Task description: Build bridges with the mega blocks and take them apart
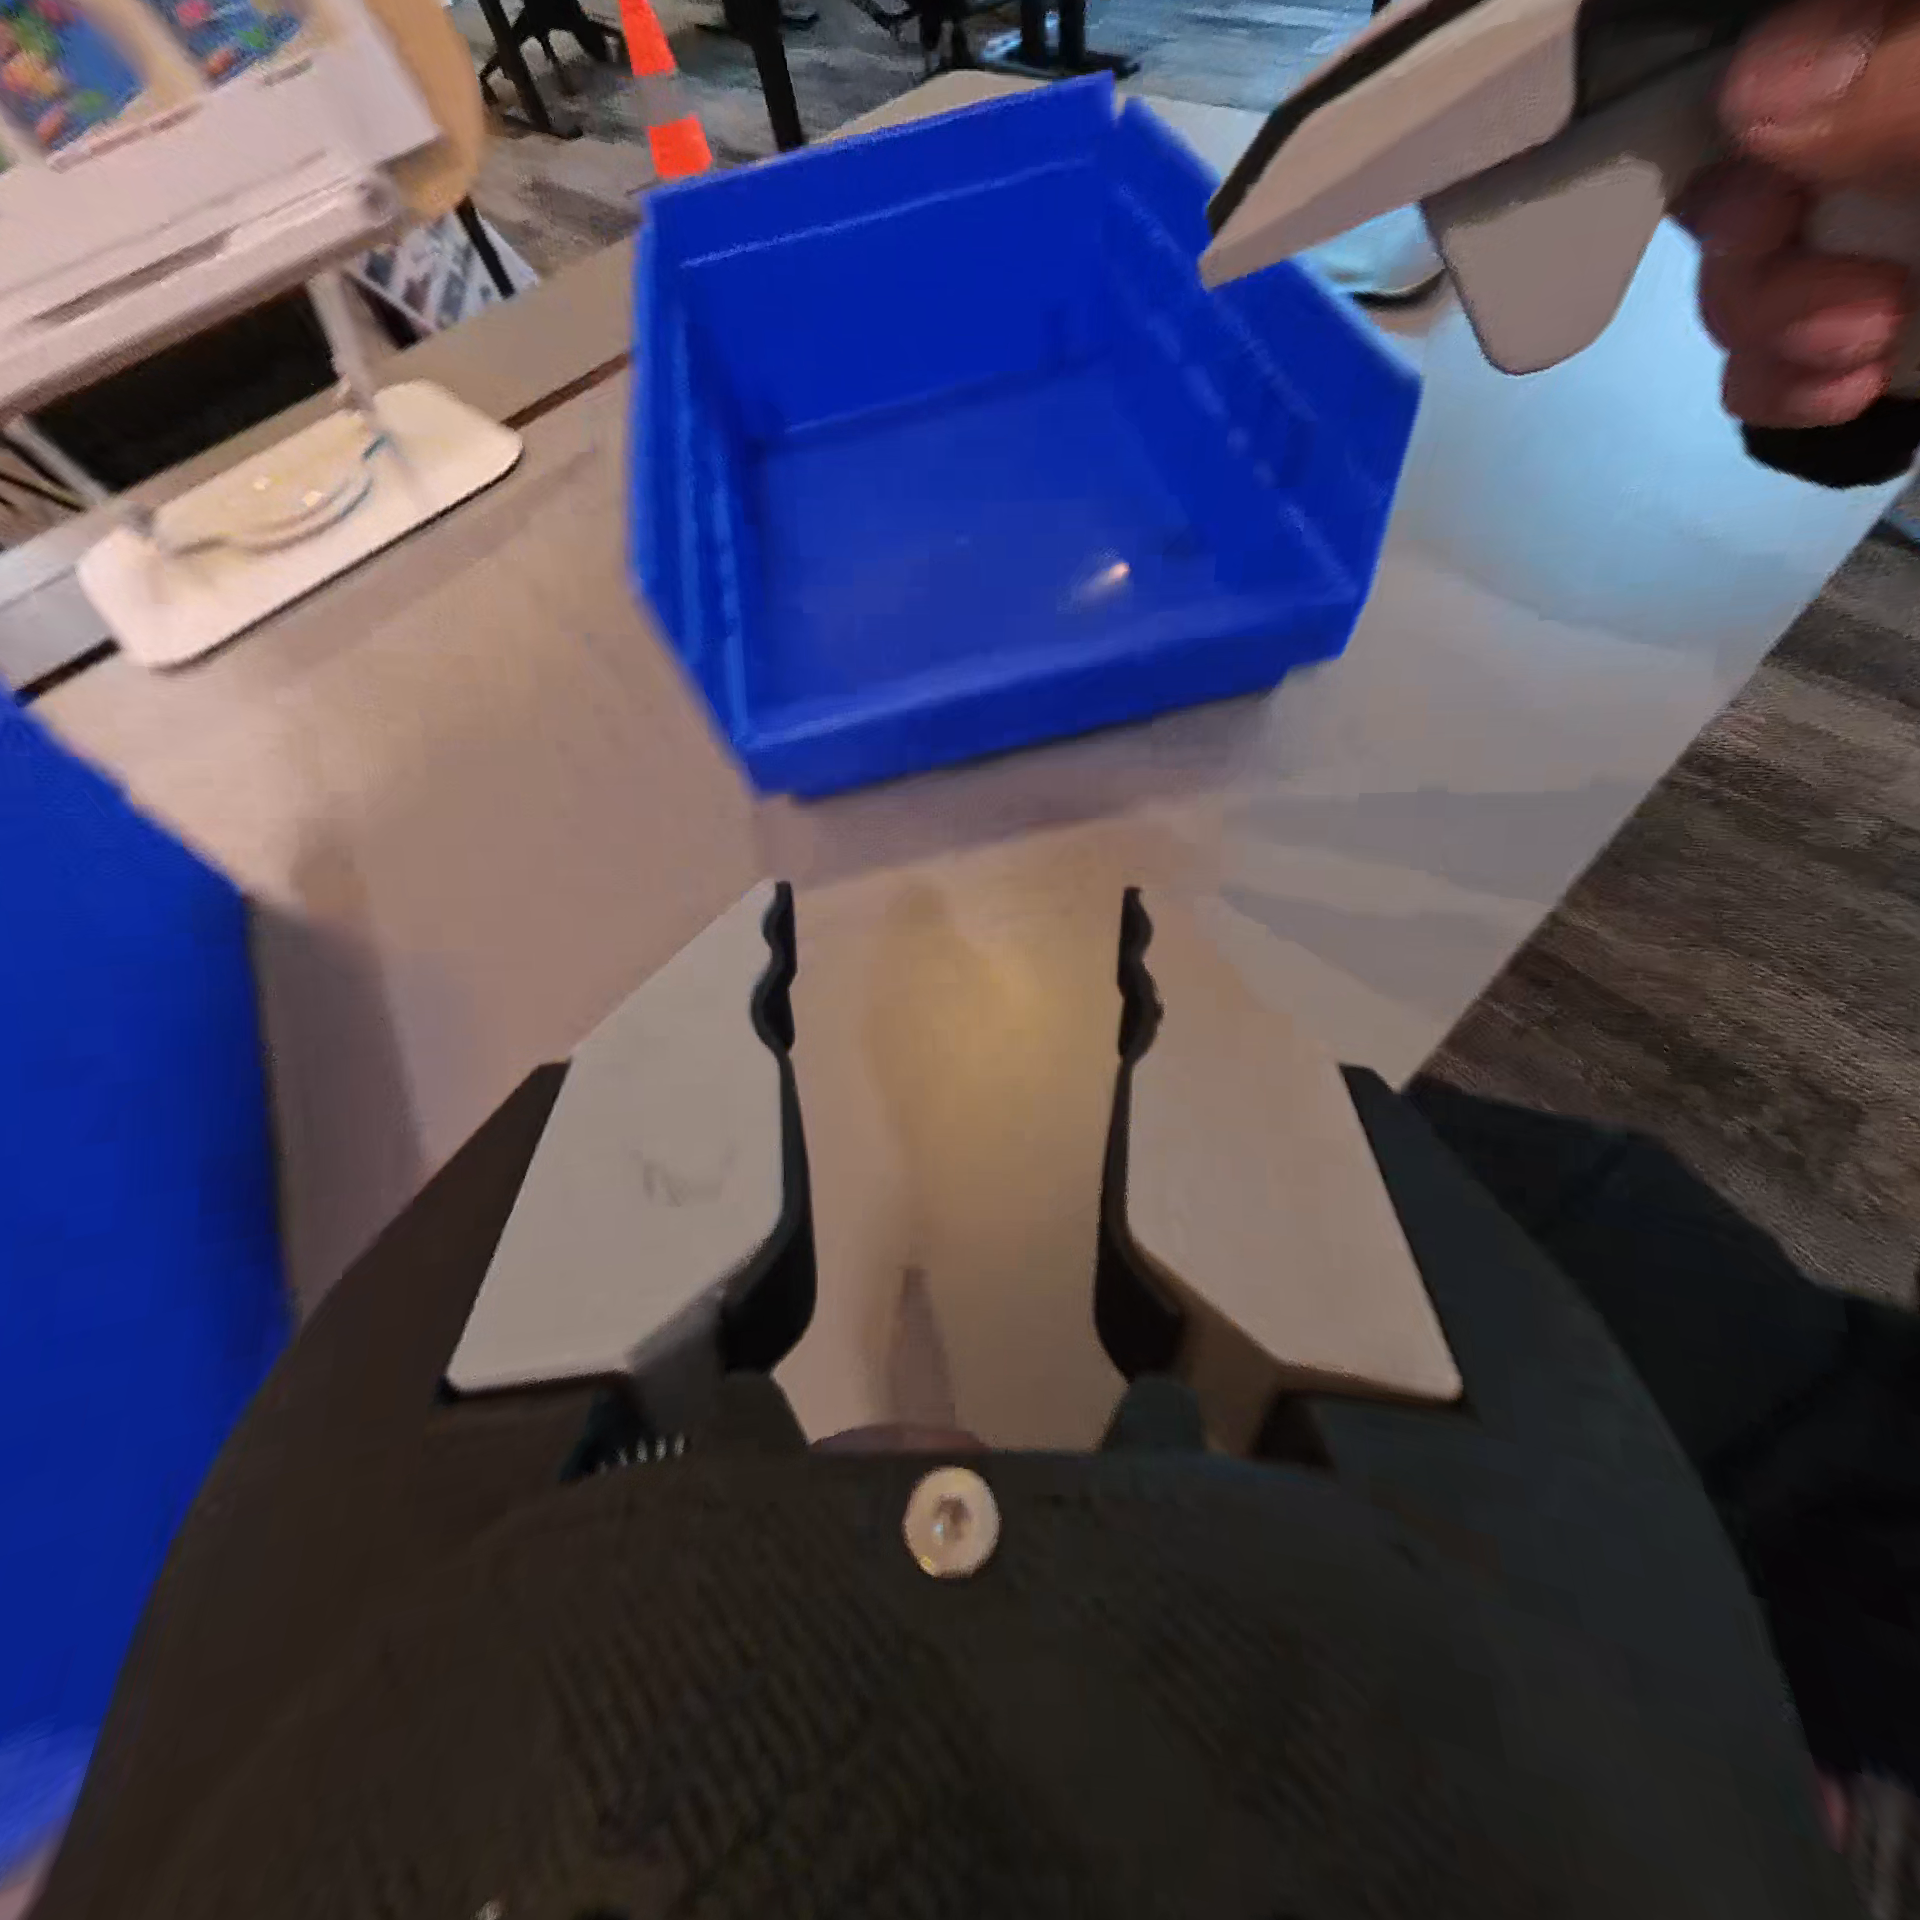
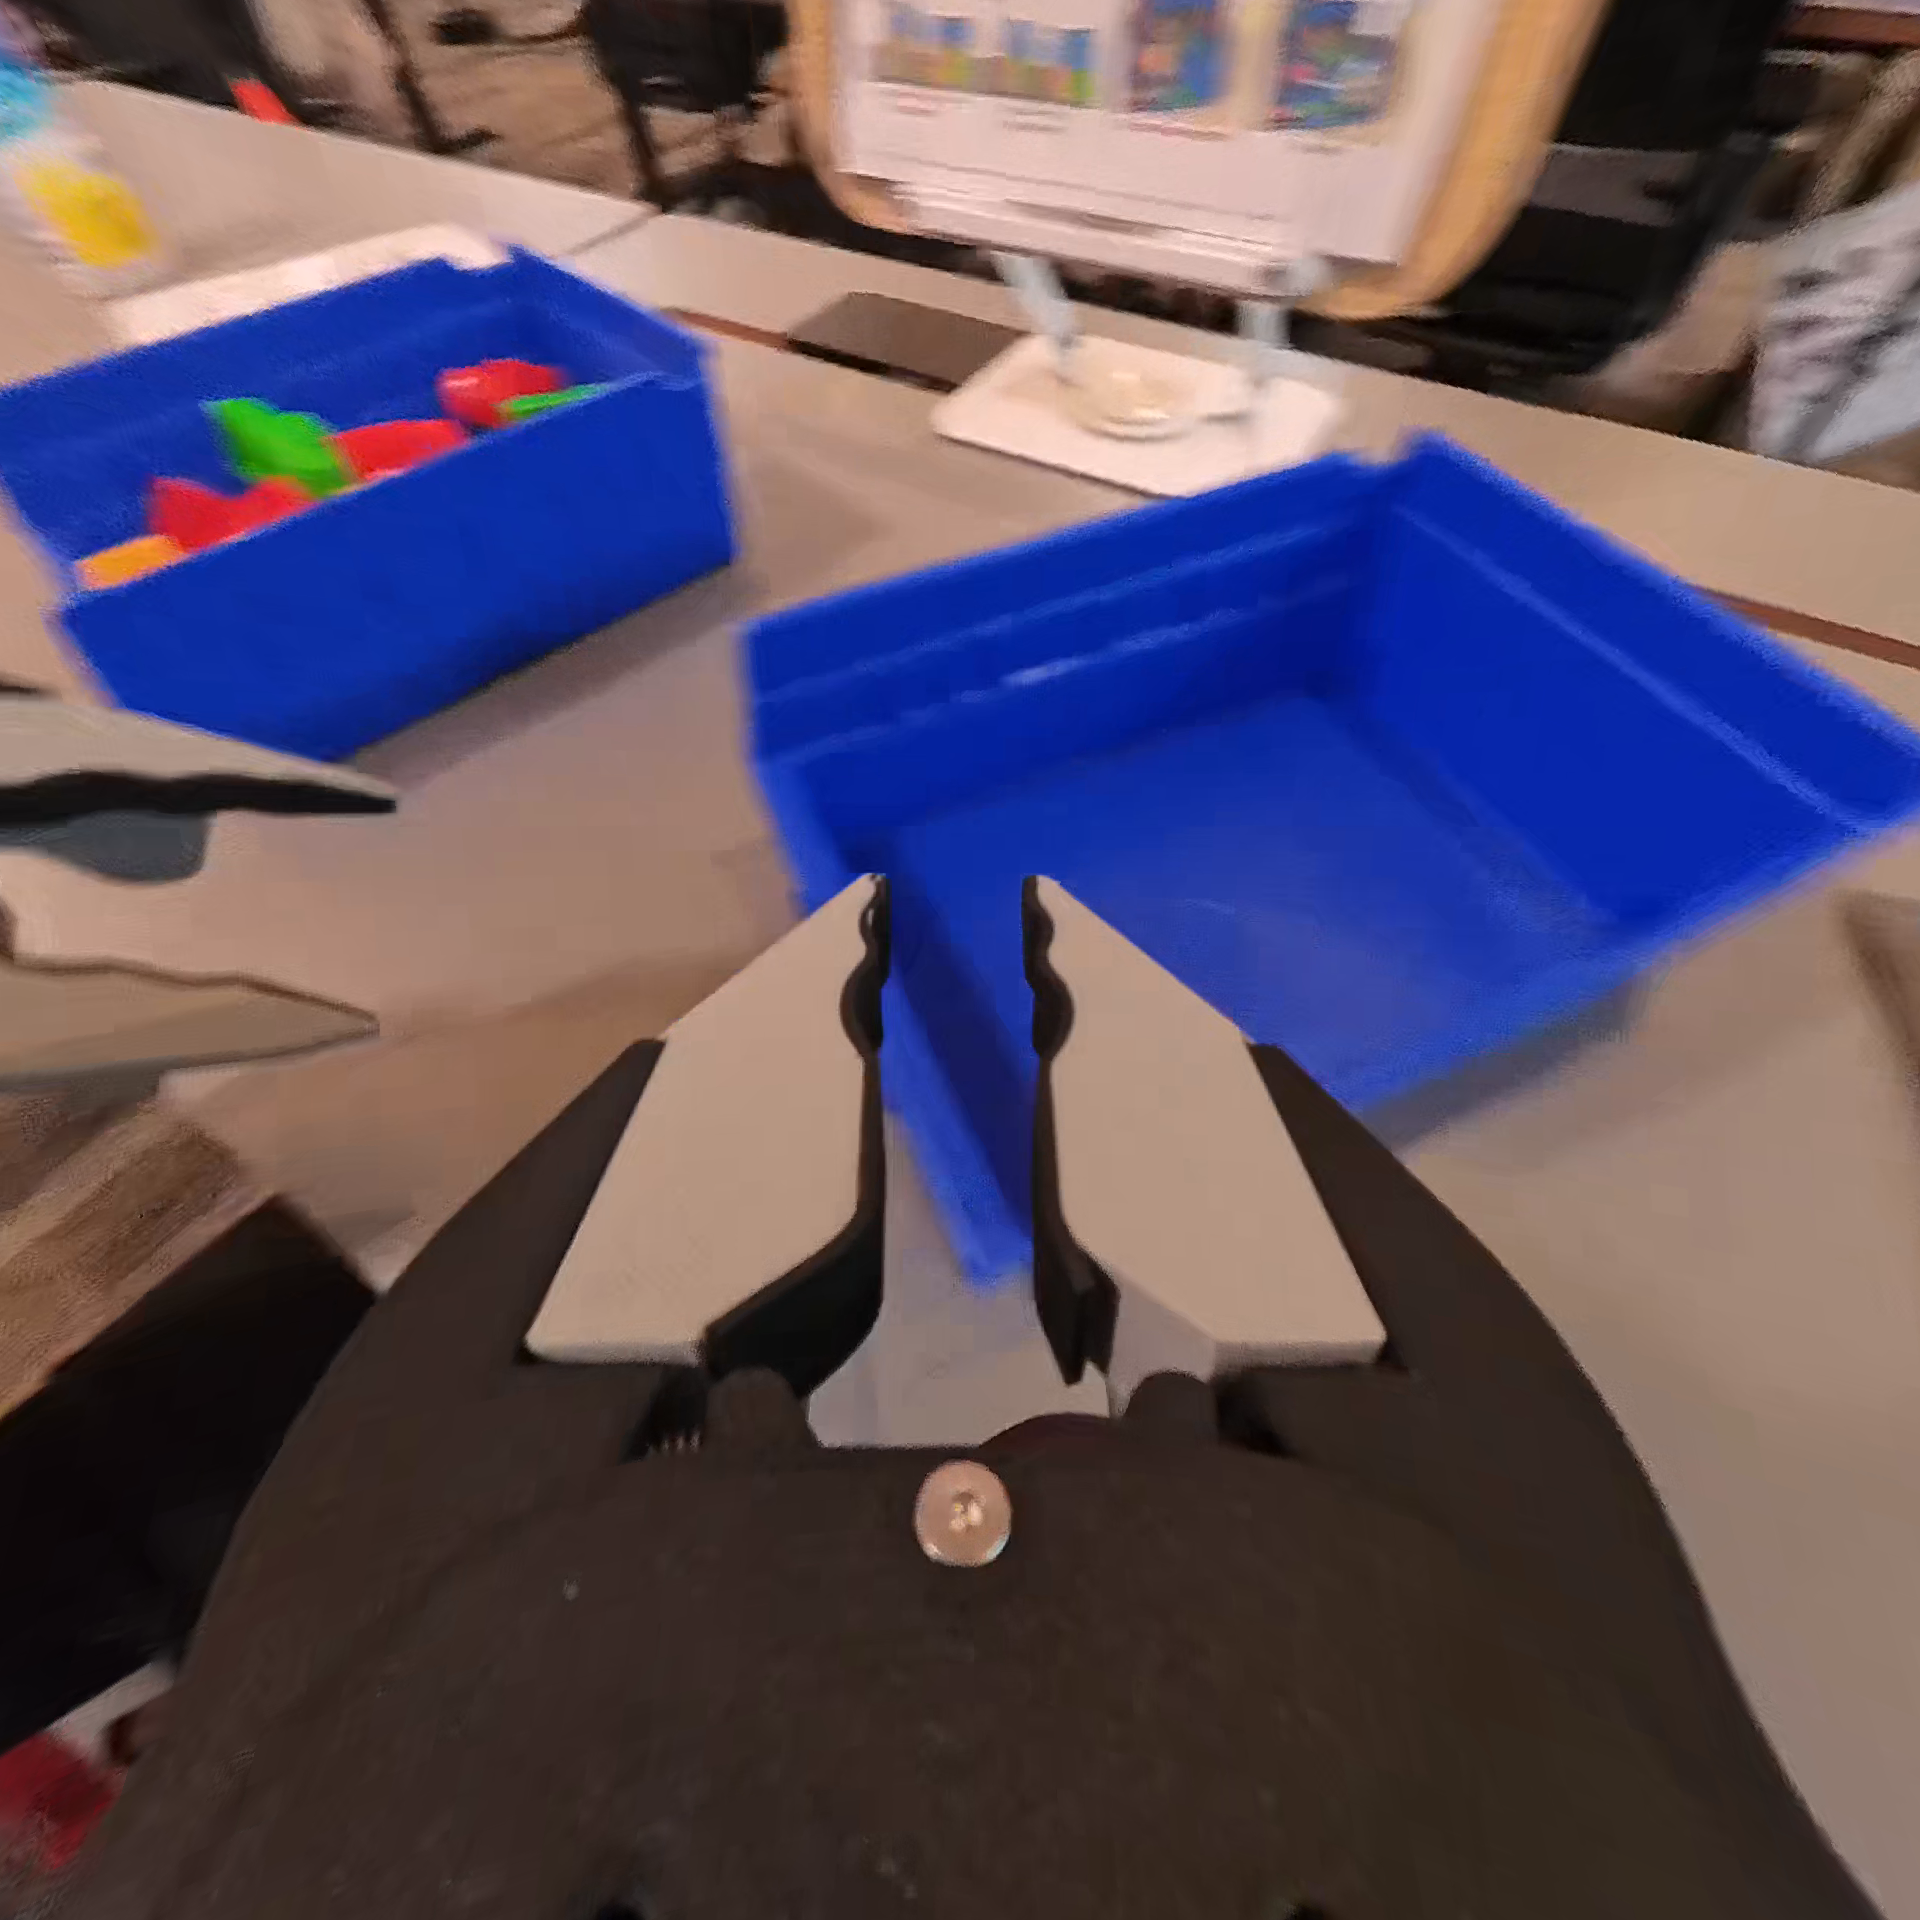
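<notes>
My left gripper (image 1: 956, 894) is open and empty, above bare table (image 1: 468, 831) just short of an empty blue bin (image 1: 987, 468). My right gripper (image 2: 954, 883) is open with a narrower gap and nothing between its pads, hovering over the near left corner of that empty bin (image 2: 1558, 748). A second blue bin (image 2: 416, 603) at the left holds several red, green and orange mega blocks (image 2: 275, 442). The right gripper also shows at the top right of the left wrist view (image 1: 1226, 244), and the left gripper at the left edge of the right wrist view (image 2: 364, 914).
A picture sheet on a stand (image 2: 1122, 104) with a white base (image 2: 1132, 416) sits behind the bins. The second bin's wall (image 1: 104, 1143) is close on the left. The table edge and floor (image 1: 1714, 831) lie to the right. An orange cone (image 1: 665, 94) stands far back.
</notes>
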### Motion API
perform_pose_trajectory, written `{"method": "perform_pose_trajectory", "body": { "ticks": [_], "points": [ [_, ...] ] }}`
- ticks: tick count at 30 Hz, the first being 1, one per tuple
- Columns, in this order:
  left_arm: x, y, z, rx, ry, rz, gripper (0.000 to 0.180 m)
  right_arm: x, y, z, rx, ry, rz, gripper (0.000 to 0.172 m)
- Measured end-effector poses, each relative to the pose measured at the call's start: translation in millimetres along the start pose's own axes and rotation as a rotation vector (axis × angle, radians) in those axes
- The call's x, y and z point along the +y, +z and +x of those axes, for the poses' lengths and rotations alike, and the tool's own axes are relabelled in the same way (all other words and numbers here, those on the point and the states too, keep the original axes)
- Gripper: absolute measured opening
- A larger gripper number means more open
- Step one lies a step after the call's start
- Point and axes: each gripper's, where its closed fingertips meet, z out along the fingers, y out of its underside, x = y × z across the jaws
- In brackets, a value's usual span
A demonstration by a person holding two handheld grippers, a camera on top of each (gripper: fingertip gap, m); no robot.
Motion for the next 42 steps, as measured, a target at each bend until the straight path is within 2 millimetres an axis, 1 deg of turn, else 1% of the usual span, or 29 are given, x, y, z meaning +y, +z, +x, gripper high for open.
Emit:
{"method": "perform_pose_trajectory", "body": {
  "ticks": [2, 3, 4, 5, 6, 7, 8, 9, 10, 11, 14, 17, 19, 20, 21, 22, 23, 24, 25, 26, 27, 29, 30, 31, 32, 34, 36, 39, 42],
  "points": [
    [24, -40, -38, -0.029, -0.031, -0.017, 0.060, 2, 27, -53, -0.115, -0.049, -0.049, 0.023],
    [37, -57, -62, -0.083, -0.039, -0.032, 0.057, 6, 44, -65, -0.102, -0.082, -0.082, 0.024],
    [48, -72, -85, -0.139, -0.042, -0.044, 0.055, 9, 61, -68, -0.049, -0.127, -0.106, 0.024],
    [61, -83, -103, -0.179, -0.053, -0.064, 0.055, 14, 77, -66, 0.008, -0.170, -0.140, 0.023],
    [72, -89, -115, -0.189, -0.075, -0.091, 0.055, 21, 92, -62, 0.051, -0.199, -0.189, 0.025],
    [80, -93, -123, -0.187, -0.092, -0.105, 0.046, 29, 104, -57, 0.082, -0.217, -0.241, 0.028],
    [84, -95, -129, -0.194, -0.093, -0.100, 0.033, 38, 113, -49, 0.113, -0.225, -0.292, 0.029],
    [85, -96, -136, -0.219, -0.083, -0.086, 0.018, 48, 118, -41, 0.137, -0.228, -0.342, 0.030],
    [86, -94, -142, -0.244, -0.071, -0.082, 0.005, 57, 121, -33, 0.152, -0.230, -0.385, 0.035],
    [87, -92, -145, -0.257, -0.057, -0.084, 0.000, 66, 121, -27, 0.150, -0.220, -0.415, 0.044],
    [84, -73, -140, -0.204, -0.060, -0.072, 0.000, 84, 111, -13, 0.115, -0.171, -0.455, 0.055],
    [82, -52, -144, -0.210, -0.072, -0.079, 0.000, 94, 88, 11, 0.136, -0.154, -0.484, 0.068],
    [81, -42, -155, -0.271, -0.052, -0.083, 0.001, 100, 71, 31, 0.162, -0.154, -0.504, 0.078],
    [80, -37, -160, -0.289, -0.043, -0.079, 0.006, 103, 62, 42, 0.177, -0.153, -0.515, 0.083],
    [77, -33, -162, -0.284, -0.038, -0.068, 0.005, 107, 53, 52, 0.190, -0.155, -0.526, 0.085],
    [74, -30, -162, -0.263, -0.036, -0.055, 0.005, 110, 44, 61, 0.201, -0.157, -0.538, 0.084],
    [72, -30, -161, -0.237, -0.047, -0.050, 0.002, 113, 34, 69, 0.207, -0.149, -0.550, 0.075],
    [70, -33, -159, -0.208, -0.081, -0.040, 0.004, 115, 25, 74, 0.206, -0.137, -0.549, 0.061],
    [67, -40, -157, -0.193, -0.130, -0.021, 0.015, 114, 17, 78, 0.206, -0.126, -0.533, 0.049],
    [62, -51, -155, -0.190, -0.170, 0.005, 0.033, 110, 10, 80, 0.209, -0.122, -0.500, 0.045],
    [56, -64, -153, -0.198, -0.177, 0.040, 0.035, 104, 2, 81, 0.210, -0.121, -0.458, 0.043],
    [54, -96, -168, -0.327, -0.132, 0.095, 0.035, 89, -8, 75, 0.196, -0.107, -0.381, 0.043],
    [58, -109, -178, -0.390, -0.120, 0.094, 0.035, 82, -11, 70, 0.181, -0.100, -0.347, 0.043],
    [66, -117, -186, -0.418, -0.135, 0.063, 0.036, 75, -13, 65, 0.169, -0.096, -0.320, 0.044],
    [76, -120, -191, -0.412, -0.167, 0.017, 0.040, 70, -13, 59, 0.157, -0.096, -0.301, 0.044],
    [91, -118, -194, -0.377, -0.218, -0.037, 0.046, 60, -9, 42, 0.122, -0.105, -0.279, 0.044],
    [92, -112, -190, -0.343, -0.238, -0.025, 0.043, 52, -2, 22, 0.083, -0.123, -0.260, 0.045],
    [84, -96, -184, -0.302, -0.254, 0.004, 0.034, 45, 16, -5, 0.043, -0.169, -0.247, 0.044],
    [71, -71, -175, -0.252, -0.266, 0.032, 0.025, 43, 37, -28, -0.001, -0.183, -0.252, 0.045]
  ]
}}
